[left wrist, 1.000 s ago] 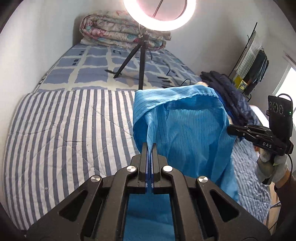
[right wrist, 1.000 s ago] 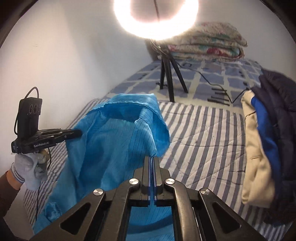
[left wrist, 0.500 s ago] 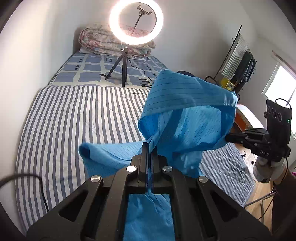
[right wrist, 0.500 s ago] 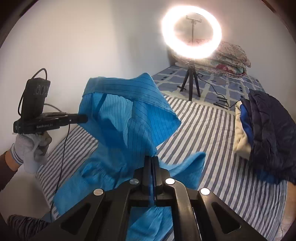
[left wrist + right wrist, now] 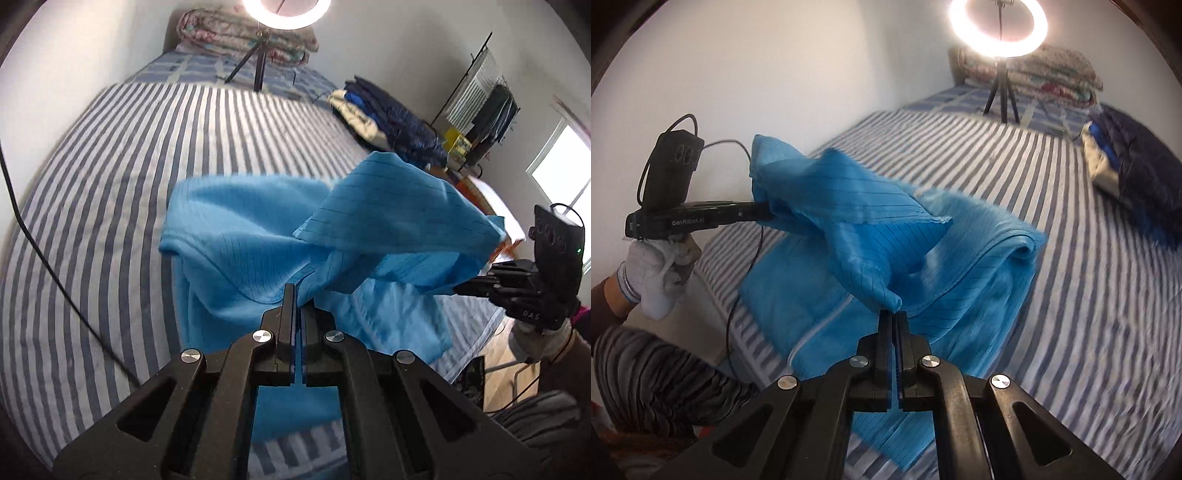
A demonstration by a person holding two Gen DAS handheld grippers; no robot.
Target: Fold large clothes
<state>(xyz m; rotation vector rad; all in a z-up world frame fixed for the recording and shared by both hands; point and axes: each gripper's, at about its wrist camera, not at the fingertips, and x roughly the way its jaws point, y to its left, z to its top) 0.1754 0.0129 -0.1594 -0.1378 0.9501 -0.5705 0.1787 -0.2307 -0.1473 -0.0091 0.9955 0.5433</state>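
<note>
A large bright blue garment (image 5: 255, 240) with thin dark lines is partly spread on the striped bed (image 5: 110, 166). Its near part is lifted between both grippers. My left gripper (image 5: 298, 295) is shut on a pinched edge of the cloth. In the right wrist view that same gripper (image 5: 764, 212) shows at the left, held by a gloved hand (image 5: 657, 280). My right gripper (image 5: 893, 317) is shut on another edge of the blue garment (image 5: 886, 236). The left wrist view shows the right gripper (image 5: 465, 286) at the right, its tips buried in cloth.
A ring light on a tripod (image 5: 258, 62) stands on the far part of the bed. Folded quilts (image 5: 221, 29) lie behind it. A pile of dark and cream clothes (image 5: 1130, 166) sits at the bed's right side. A drying rack (image 5: 484, 99) stands by the window. A cable (image 5: 37, 243) crosses the sheet.
Both grippers have pulled back toward the near edge of the bed with the blue garment. Its lower part now lies spread on the striped sheet instead of hanging.
</note>
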